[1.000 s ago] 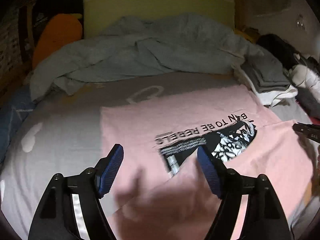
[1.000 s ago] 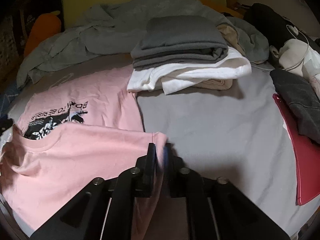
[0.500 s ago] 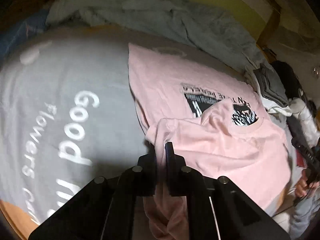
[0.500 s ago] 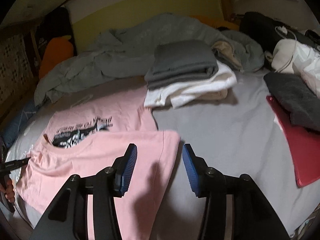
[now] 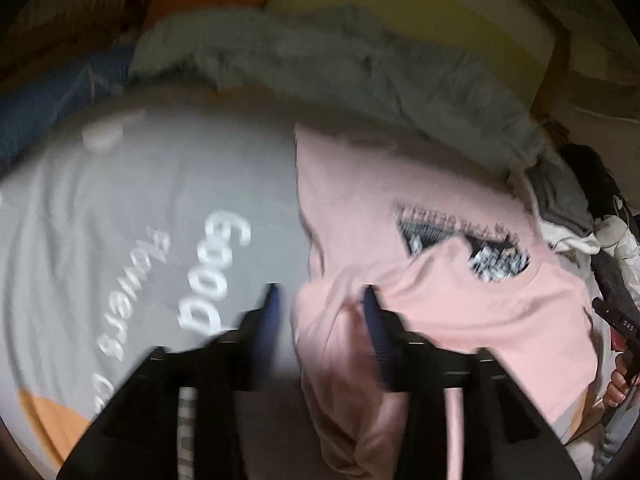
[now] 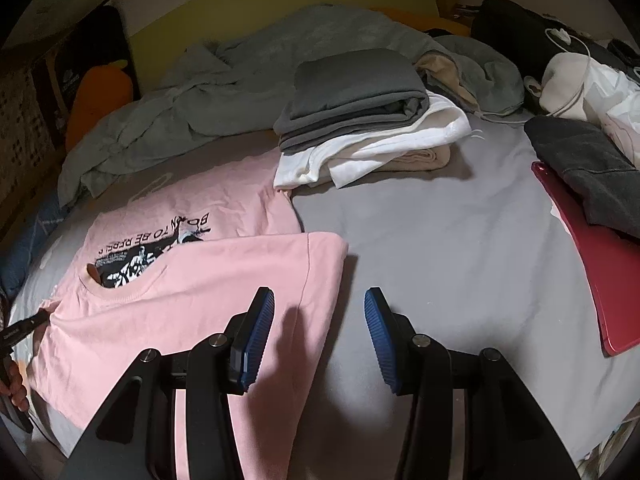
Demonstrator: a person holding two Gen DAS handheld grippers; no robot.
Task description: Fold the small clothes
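Looks like the first fold on the pink t-shirt [image 6: 208, 280] is laid down on the bed [image 6: 440, 248]: right claw [image 6: 319, 316] hangs released over its folded edge, left claw [image 5: 320, 312] is opening around a bunched corner, so next comes regripping for the second fold.

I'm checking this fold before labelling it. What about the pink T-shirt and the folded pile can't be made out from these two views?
- Pink T-shirt: the print is partly covered by the folded-over top half in both views; blurred in the left wrist view.
- Left hand-held gripper: jaws opening with pink cloth between them; motion blur hides any contact.
- Beige garment: mostly buried under the white garment and grey garment, right wrist view.
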